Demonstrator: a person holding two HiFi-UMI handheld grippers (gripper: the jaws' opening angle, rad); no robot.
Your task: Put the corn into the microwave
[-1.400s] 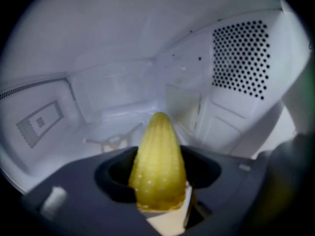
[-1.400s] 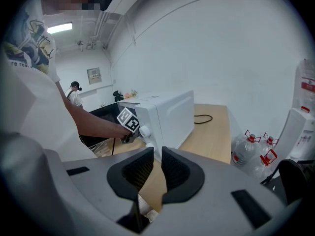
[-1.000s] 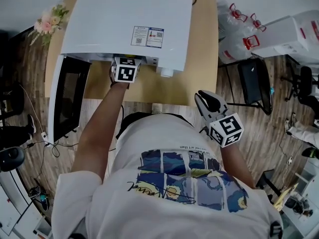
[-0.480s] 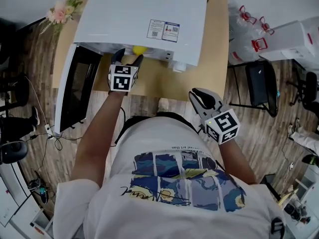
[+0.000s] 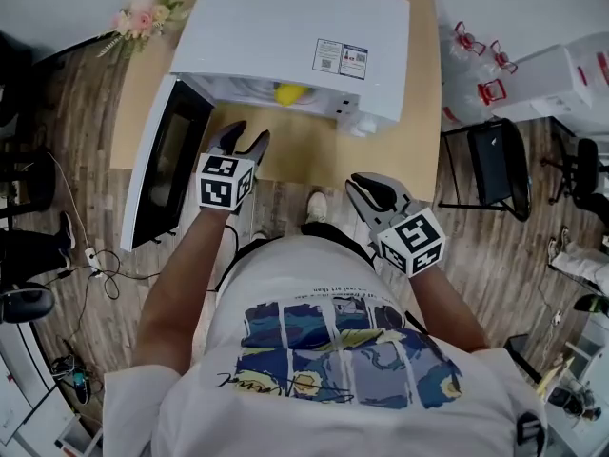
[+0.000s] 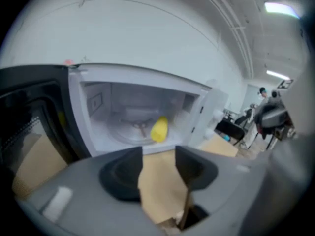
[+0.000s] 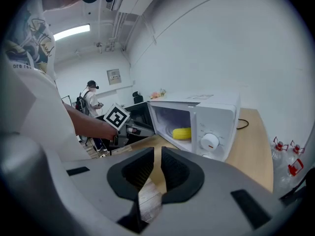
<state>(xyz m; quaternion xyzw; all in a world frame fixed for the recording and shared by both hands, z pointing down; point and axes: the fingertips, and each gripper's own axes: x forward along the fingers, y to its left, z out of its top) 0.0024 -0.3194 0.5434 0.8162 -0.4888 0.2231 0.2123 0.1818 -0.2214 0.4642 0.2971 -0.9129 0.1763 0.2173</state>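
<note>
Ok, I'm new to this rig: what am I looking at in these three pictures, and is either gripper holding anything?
No robot here: a person holds a two-jaw gripper in each hand. The top-down picture is from a head camera; the other two ride on the grippers, looking along their jaws. A microwave stands on a table, door open, corn inside. The left gripper is before the opening, jaws apart, having just closed partway, nothing between them. The right gripper, off to the side, has jaws nearly together, also empty.
</note>
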